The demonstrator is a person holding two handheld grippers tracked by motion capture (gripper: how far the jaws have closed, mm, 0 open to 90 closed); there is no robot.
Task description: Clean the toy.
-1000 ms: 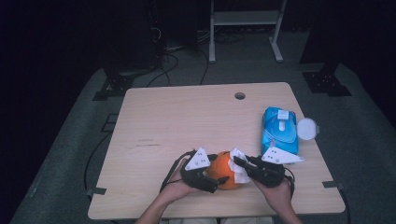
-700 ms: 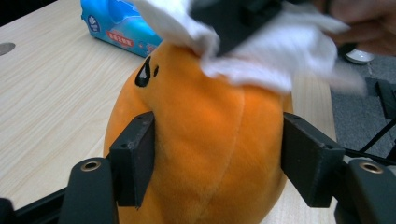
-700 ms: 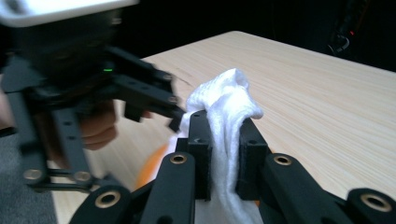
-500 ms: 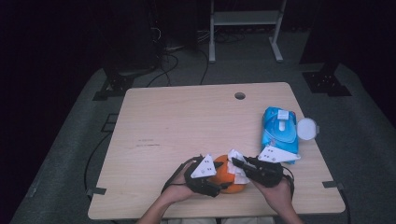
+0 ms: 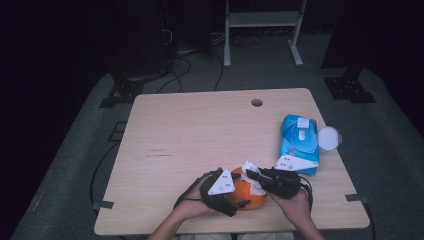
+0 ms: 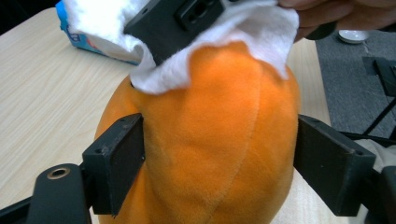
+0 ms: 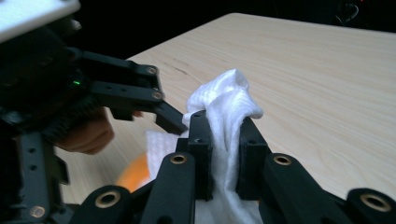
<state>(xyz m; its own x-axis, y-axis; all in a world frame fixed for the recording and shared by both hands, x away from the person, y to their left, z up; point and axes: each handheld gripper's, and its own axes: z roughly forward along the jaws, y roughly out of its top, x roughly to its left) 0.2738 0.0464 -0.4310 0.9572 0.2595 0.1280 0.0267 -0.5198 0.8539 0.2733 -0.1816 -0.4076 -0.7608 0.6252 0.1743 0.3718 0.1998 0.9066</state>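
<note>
1. My left tool [image 5: 235, 197] has one jaw on each flank of the single orange plush toy [image 5: 246, 192]. In the left tool view the jaws sit against its sides. They have just been opening again after a squeeze, with the toy [image 6: 210, 140] between them.
2. My right tool [image 5: 257, 176] is clamped tight on one white wipe [image 5: 250, 170]. The right tool view shows the wipe [image 7: 226, 112] bunched up between the two pads.
3. Count: two tools, one plush toy, one wipe, one blue wipe packet [image 5: 300, 145], one round white lid [image 5: 328, 137].
4. The toy rests at the near edge of the worktop [image 5: 200, 135], about midway along it. The packet lies by the right edge, and the lid sits at that edge.
5. The high view gives the whole layout, including a small hole [image 5: 256, 102] near the far edge.
6. The left tool view shows the wipe [image 6: 261, 28] pressed on the top of the toy under my right tool [image 6: 182, 18].
7. The right tool view shows my left tool [image 7: 116, 93] just beside the wipe, and a sliver of orange [image 7: 133, 175] beneath it.
</note>
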